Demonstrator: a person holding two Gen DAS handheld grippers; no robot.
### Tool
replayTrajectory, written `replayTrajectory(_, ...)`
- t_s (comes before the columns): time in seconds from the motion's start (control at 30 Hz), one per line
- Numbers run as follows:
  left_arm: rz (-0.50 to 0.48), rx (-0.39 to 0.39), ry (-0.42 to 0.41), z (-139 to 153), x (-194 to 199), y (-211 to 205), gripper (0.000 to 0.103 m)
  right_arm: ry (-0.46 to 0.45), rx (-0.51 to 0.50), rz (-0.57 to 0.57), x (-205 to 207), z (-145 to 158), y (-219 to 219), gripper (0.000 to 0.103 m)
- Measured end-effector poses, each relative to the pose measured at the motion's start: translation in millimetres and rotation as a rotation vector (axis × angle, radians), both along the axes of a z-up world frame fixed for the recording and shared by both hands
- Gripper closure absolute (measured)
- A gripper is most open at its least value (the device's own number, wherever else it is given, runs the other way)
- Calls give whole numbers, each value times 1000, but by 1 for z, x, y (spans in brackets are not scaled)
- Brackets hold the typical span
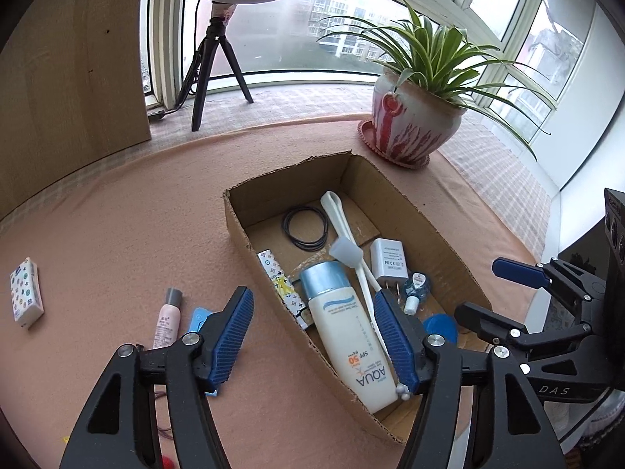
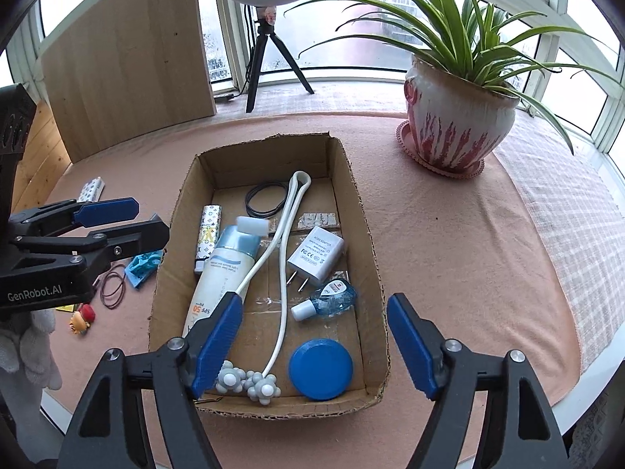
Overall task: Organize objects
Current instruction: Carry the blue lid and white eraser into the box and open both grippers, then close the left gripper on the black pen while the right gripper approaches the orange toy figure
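Note:
An open cardboard box (image 2: 363, 234) (image 1: 441, 234) sits on the pink tablecloth. In it lie a white sunscreen bottle (image 2: 222, 273) (image 1: 347, 336), a white charger (image 2: 316, 256) (image 1: 386, 262), a small blue bottle (image 2: 332, 299), a blue round lid (image 2: 320, 369), a white looped cord (image 2: 283, 242), a black cable ring (image 2: 265, 199) and a patterned stick (image 2: 209, 230). My left gripper (image 1: 312, 338) is open above the box's near left wall. My right gripper (image 2: 312, 346) is open and empty over the box's near end.
Left of the box lie a pink tube (image 1: 168, 320), a patterned pack (image 1: 26, 297), a blue item (image 2: 142, 267), a thin band ring (image 2: 113, 283) and a small toy (image 2: 82, 318). A potted plant (image 2: 457, 117) stands back right, a ring-light tripod (image 2: 269, 66) and wooden board (image 2: 125, 62) behind.

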State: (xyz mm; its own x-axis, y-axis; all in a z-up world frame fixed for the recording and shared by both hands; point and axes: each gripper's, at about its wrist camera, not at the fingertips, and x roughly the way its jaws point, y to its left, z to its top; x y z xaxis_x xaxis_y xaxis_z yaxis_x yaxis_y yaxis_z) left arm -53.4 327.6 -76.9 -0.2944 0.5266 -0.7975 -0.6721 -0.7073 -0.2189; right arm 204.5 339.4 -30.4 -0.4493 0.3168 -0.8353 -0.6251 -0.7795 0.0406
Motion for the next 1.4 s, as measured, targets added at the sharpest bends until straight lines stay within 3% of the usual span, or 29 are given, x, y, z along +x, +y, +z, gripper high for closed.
replayTrajectory(0.33,108,-24,-24,-4,-23,-63,35,36,-30,12,-13,7,-17,30)
replayTrajectory(0.9,182,-99,-61,-28,-41,-156,36,60,-63,180,-70,11,-95,30)
replayTrajectory(1.1,165,-143,-111,-54,-45,-174,51,36,-106,257,-93,-7,-133,30)
replayTrajectory(1.4,102,-186,-159,-84,-37,-171,66,-25,-149,301,-110,-35,-168,30)
